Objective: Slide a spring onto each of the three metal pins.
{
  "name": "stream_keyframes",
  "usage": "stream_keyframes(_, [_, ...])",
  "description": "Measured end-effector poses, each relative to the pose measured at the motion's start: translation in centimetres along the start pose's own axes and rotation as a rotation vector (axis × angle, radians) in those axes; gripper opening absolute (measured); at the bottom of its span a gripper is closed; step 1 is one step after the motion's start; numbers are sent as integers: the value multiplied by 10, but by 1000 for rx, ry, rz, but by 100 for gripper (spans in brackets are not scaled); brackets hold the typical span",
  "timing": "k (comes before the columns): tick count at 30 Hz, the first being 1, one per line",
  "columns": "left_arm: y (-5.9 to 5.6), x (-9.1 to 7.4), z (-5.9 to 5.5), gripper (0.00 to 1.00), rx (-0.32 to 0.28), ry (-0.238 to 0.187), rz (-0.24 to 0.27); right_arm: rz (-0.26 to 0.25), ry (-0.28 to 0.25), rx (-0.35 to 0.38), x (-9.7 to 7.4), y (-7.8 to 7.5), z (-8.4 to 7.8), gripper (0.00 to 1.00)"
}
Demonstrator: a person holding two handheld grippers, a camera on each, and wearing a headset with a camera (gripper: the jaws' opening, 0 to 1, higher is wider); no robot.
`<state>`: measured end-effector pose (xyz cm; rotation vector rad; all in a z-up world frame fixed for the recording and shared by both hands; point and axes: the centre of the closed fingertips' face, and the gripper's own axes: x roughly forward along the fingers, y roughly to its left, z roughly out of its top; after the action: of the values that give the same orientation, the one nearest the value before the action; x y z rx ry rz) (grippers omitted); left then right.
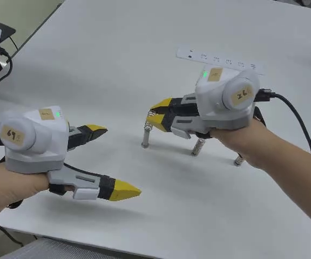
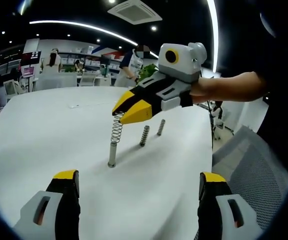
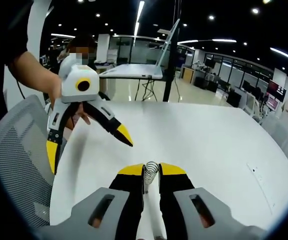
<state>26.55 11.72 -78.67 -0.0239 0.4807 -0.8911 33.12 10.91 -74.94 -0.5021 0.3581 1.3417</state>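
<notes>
A white worktop [image 1: 117, 54] carried a white power strip [image 1: 220, 58] near its far side, well apart from the pins. A black cable [image 1: 298, 121] trailed from the back of the right claw's housing over the person's forearm. In the right gripper view a grey mesh chair [image 3: 19, 150] stood beside the worktop's edge, and in the left gripper view people stood among desks in the office behind. Nothing lay between the claws and the pins.

A round tag [image 1: 12, 135] on the left housing bore handwritten digits that looked like "69". The tag [image 1: 242, 94] on the right housing seemed to read "26", though I could not be sure of either.

The right claw [image 3: 151, 172] was clenched almost fully, its yellow tips grasping a spring [image 2: 116, 130] near its upper end. The spring hung upright with its lower end meeting the top of the bare pin [image 2: 112, 152]. Whether it had gone over the pin, I could not tell. The two other pins [image 2: 144, 135] stood upright in a row behind it, each already wearing a spring. The left claw [image 1: 112, 159] was released, its jaws spread wide and holding nothing, hovering over the worktop near the bare pin without touching it.
</notes>
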Motion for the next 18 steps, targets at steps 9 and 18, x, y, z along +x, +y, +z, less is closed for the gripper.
stream_keyframes(9, [0, -1, 0, 97, -3, 0, 2, -2, 11, 12, 4, -3, -7, 8])
stream_keyframes(18, [1, -1, 0, 97, -7, -1, 5, 9, 31, 10, 10, -2, -15, 8])
